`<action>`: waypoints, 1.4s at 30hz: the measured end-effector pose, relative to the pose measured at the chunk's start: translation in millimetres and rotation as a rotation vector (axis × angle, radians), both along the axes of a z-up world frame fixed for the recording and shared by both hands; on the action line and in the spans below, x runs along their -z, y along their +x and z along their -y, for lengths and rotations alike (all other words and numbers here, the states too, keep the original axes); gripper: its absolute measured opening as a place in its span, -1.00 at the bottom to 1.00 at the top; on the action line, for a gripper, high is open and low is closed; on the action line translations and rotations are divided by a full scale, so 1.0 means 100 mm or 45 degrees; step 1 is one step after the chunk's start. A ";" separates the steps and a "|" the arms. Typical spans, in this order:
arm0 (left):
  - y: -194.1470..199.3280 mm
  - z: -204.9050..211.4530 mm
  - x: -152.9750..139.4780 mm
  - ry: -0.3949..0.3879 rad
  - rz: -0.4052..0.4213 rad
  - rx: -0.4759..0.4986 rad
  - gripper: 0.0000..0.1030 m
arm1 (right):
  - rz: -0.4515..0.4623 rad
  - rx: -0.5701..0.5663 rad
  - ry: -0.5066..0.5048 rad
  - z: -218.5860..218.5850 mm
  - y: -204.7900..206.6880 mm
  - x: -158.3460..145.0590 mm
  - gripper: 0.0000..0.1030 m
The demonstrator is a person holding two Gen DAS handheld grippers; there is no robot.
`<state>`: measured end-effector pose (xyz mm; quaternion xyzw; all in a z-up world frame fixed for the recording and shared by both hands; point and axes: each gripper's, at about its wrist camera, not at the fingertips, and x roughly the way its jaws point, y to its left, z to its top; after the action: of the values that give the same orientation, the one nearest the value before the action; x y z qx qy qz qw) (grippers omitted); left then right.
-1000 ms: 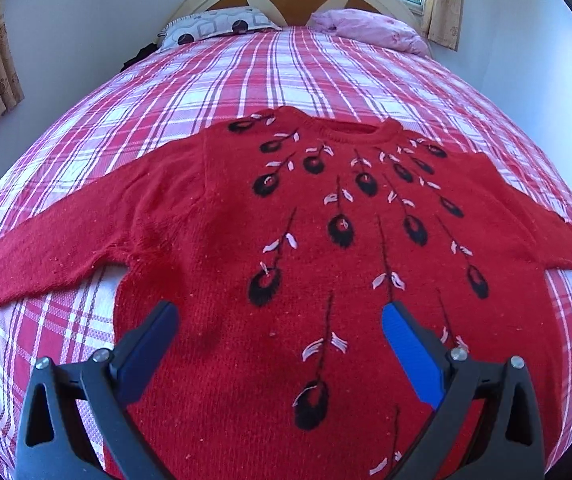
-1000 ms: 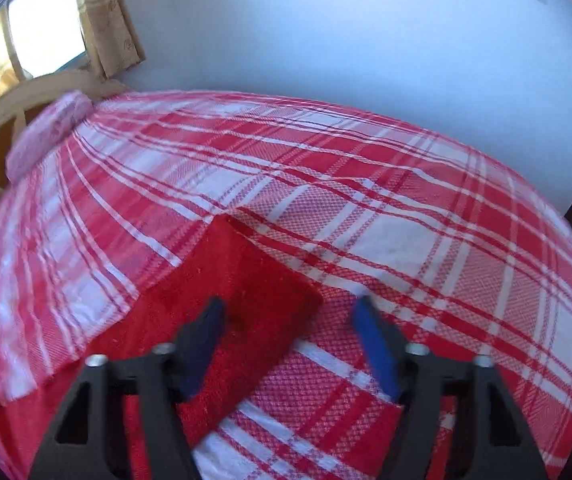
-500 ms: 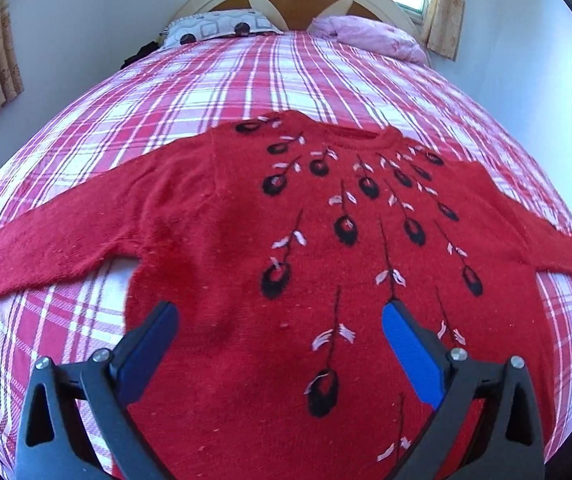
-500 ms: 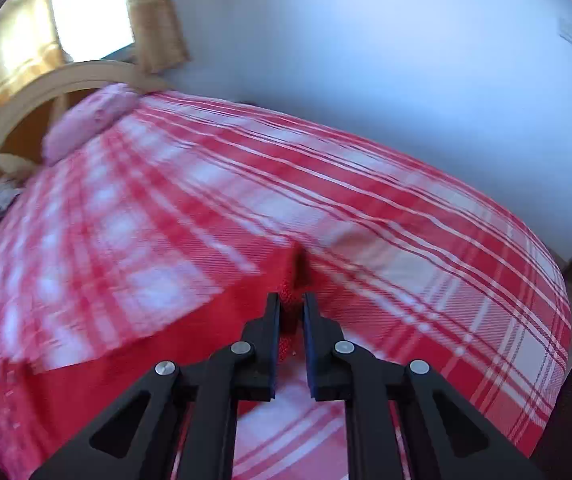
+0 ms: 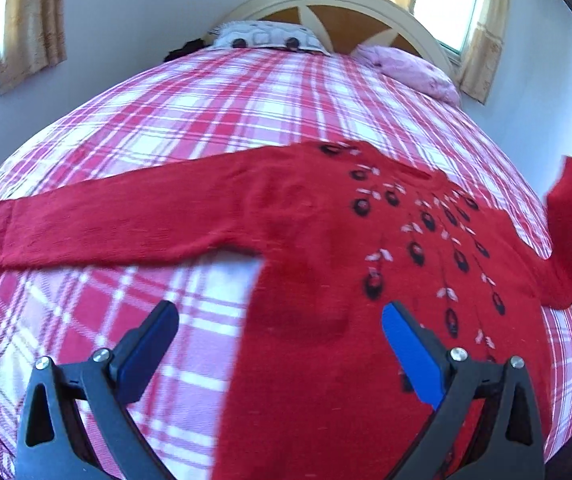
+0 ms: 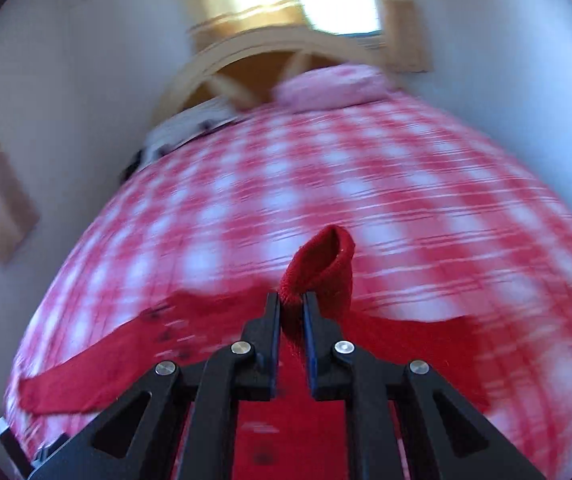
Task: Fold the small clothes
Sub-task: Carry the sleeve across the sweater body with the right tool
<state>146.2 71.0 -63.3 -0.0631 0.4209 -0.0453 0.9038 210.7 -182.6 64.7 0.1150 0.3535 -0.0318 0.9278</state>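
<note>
- Left wrist view: a red knitted sweater with black-and-white feather motifs (image 5: 326, 280) lies front-up on the pink-and-white plaid bed cover (image 5: 205, 120); its left sleeve stretches flat across the cover, its right sleeve is lifted off the bed at the far right.
- The left gripper (image 5: 279, 332) hovers near the sweater's left side seam, jaws wide apart, holding nothing.
- The right gripper (image 6: 290, 312) has jaws clamped narrow on the red sleeve cuff (image 6: 322, 264), which loops above them.
- Far off: a cream arched headboard (image 5: 350, 4), a patterned pillow (image 5: 265, 38), a pink pillow (image 5: 410, 72).
</note>
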 end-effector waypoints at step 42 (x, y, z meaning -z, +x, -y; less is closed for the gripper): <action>0.73 0.12 -0.11 0.004 0.110 0.211 0.93 | 0.067 0.257 0.092 0.42 -0.50 1.08 0.33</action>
<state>218.9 59.1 -52.2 -0.0246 0.3853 -0.1220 0.9144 160.7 -224.5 -43.3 0.1841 0.3163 -0.1095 0.9241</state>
